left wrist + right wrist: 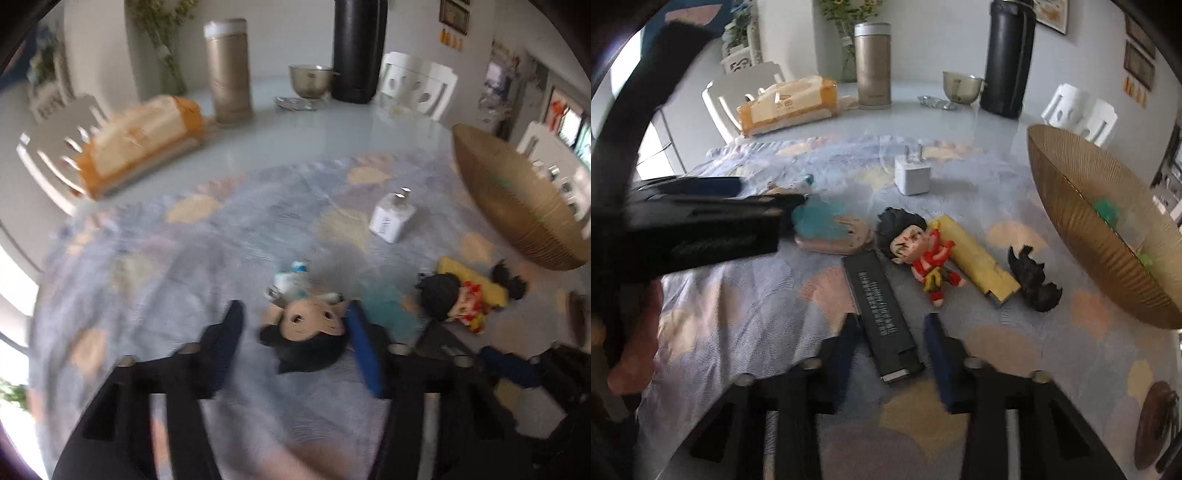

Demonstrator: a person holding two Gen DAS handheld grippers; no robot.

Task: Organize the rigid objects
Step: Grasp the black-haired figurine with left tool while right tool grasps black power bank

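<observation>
While your right tool [890,354] brackets the stiff, light black stick [882,314] near the gold bowl [1108,236], jaws seemingly not yet pinching, grip its long flat sides.

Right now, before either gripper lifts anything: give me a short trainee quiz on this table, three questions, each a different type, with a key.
1. True or false: the white charger sits on the patterned cloth, outside the gold bowl.
2. What lies between the fingers of the right gripper?
A. the black flat bar
B. the yellow block
C. the white charger
3. In a few words: what lies between the fingers of the left gripper?

Key
1. True.
2. A.
3. The figurine head with black hair, face up.
</observation>
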